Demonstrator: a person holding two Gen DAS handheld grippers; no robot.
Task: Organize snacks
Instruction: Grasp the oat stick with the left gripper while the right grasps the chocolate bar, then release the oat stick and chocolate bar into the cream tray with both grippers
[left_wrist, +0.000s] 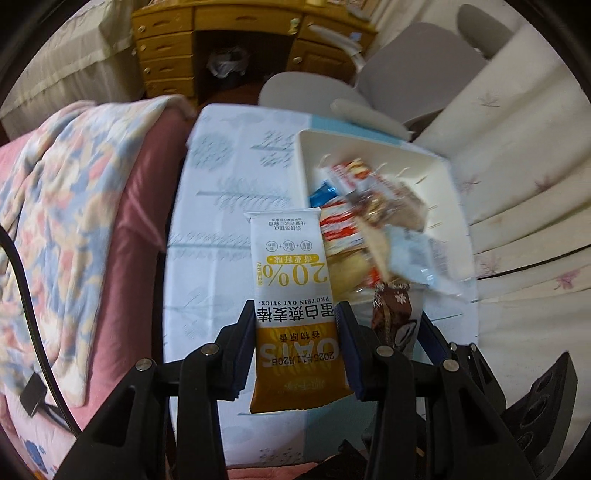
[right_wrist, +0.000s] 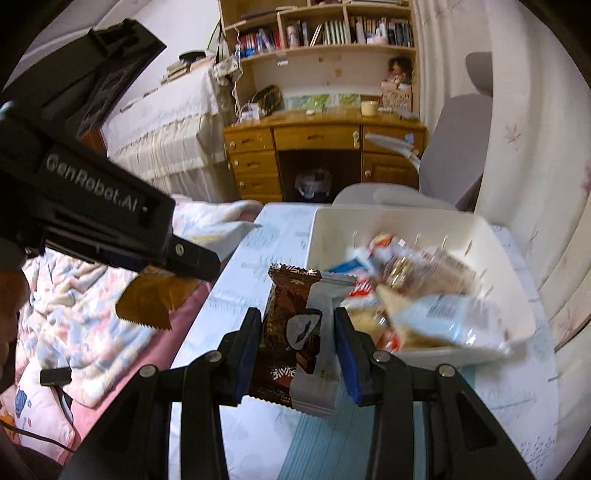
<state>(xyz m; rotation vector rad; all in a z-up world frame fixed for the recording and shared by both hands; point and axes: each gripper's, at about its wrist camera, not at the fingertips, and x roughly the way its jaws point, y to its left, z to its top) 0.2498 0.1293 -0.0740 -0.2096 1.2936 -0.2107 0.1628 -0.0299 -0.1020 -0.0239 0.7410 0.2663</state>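
Note:
My left gripper (left_wrist: 295, 308) is shut on a white and gold oat bar packet (left_wrist: 288, 258), which stands up between the pads above the table. In the right wrist view the packet's gold end (right_wrist: 147, 299) hangs below that gripper at the left. My right gripper (right_wrist: 297, 314) is shut on a brown chocolate packet (right_wrist: 284, 295) with a silvery side. The same brown packet (left_wrist: 391, 310) shows just right of the oat bar. Beyond both stands a white bin (right_wrist: 406, 218), its rim (left_wrist: 369, 142) around a pile of several mixed snack packets, blurred.
The table (left_wrist: 229, 221) has a white and pale blue tree-print cloth. A bed with a pink sheet and flowered blanket (left_wrist: 74, 184) borders it on the left. A grey chair (left_wrist: 406, 74) and wooden desk (right_wrist: 321, 140) stand behind, with curtains (left_wrist: 517, 184) on the right.

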